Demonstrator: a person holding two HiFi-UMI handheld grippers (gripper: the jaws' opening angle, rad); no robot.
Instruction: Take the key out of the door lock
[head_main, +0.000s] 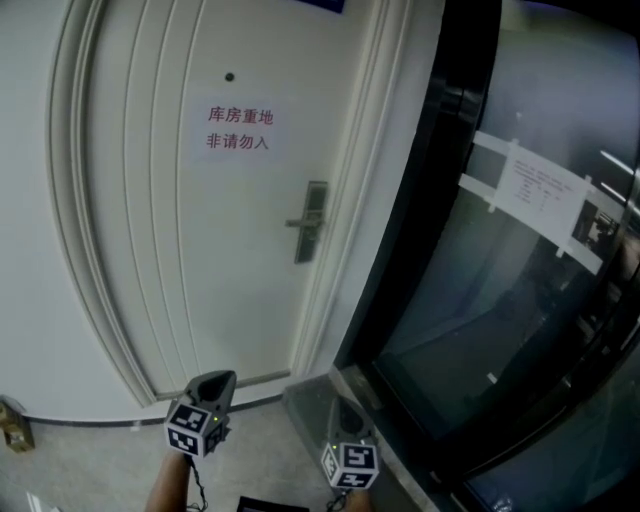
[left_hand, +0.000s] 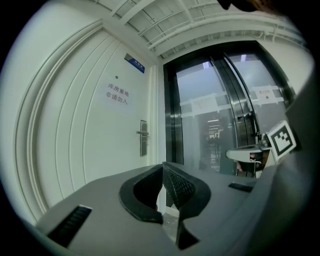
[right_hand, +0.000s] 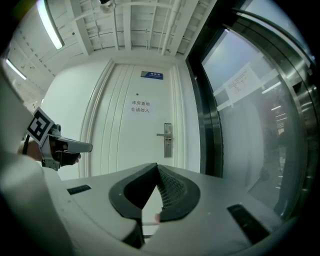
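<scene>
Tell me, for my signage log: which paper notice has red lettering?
The notice on the white door, above the handle; the taped notice on the glass has small dark print.

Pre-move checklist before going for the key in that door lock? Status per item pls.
1. Key seen in the lock plate: cannot tell, too small in every view.
2. Door shut: ok, looks closed in its frame.
3. Left gripper empty: ok, jaws together, nothing between them.
4. Right gripper empty: ok, jaws together, nothing between them.
5. Jaws open for a grasp: not ok, both are shut.
6. Grippers near the lock: not ok, both are low and well off the door.
</scene>
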